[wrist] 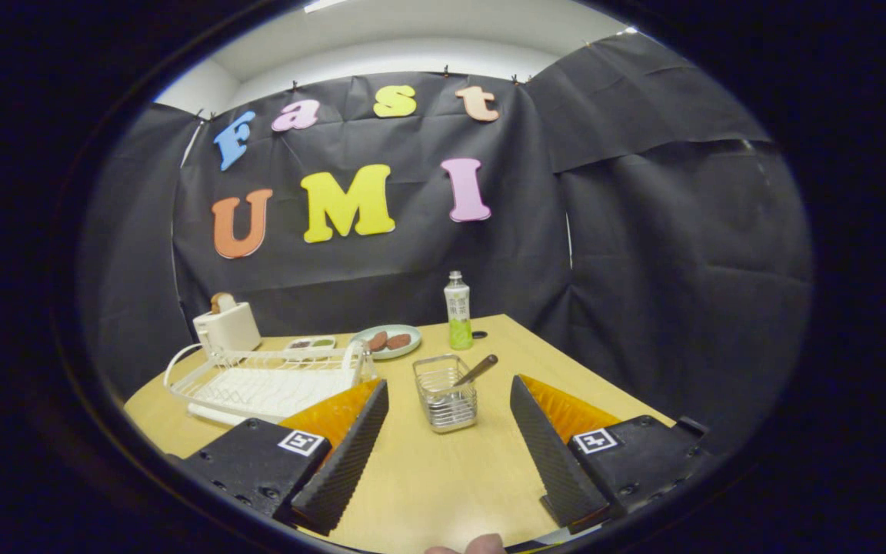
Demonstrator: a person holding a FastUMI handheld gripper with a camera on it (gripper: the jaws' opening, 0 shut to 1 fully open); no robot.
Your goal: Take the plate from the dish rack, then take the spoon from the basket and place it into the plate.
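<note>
Above the wooden table, the gripper hangs spread wide with nothing between its fingers.

Just ahead, between the fingertips, stands a wire basket with the spoon leaning out of it to the right. The white dish rack sits to the left, a toaster behind it. Farther back, a plate holding two brown pieces lies near a bottle.
</note>
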